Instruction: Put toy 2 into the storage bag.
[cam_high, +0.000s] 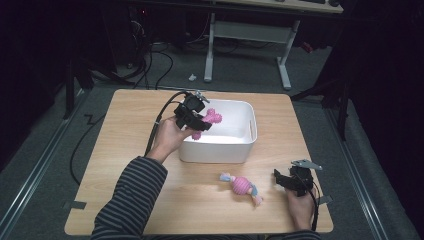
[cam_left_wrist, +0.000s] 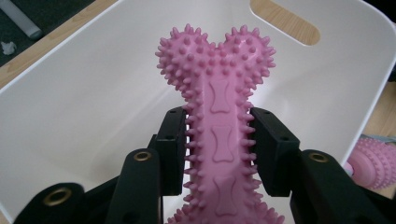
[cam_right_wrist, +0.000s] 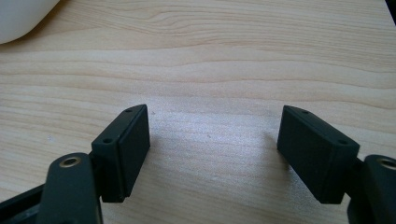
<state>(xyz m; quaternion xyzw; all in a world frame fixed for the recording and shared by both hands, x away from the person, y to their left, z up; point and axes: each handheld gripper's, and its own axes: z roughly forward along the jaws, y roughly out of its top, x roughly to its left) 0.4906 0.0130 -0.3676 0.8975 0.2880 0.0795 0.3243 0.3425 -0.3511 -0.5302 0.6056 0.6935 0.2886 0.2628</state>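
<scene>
A: What does the left gripper (cam_left_wrist: 218, 149) hold?

B: Its jaws pinch the shaft of a pink spiky bone toy (cam_left_wrist: 219, 116), over the inside of the white tub (cam_left_wrist: 84, 112).

A: And the right gripper (cam_right_wrist: 212, 149)?

B: It is spread wide with nothing between its jaws, low over the wooden table (cam_right_wrist: 224, 56). A pink knobby toy with pastel ends (cam_high: 242, 186) lies on the table, between the tub and that gripper.

Dim room with dark, murky edges in the high view, wooden table (cam_high: 150, 200) lit evenly from above, soft shadow on the wood between the right gripper (cam_right_wrist: 212, 140) jaws, white bin (cam_left_wrist: 84, 116) bright without glare, nearest jaw parts slightly soft, high view grainy.
</scene>
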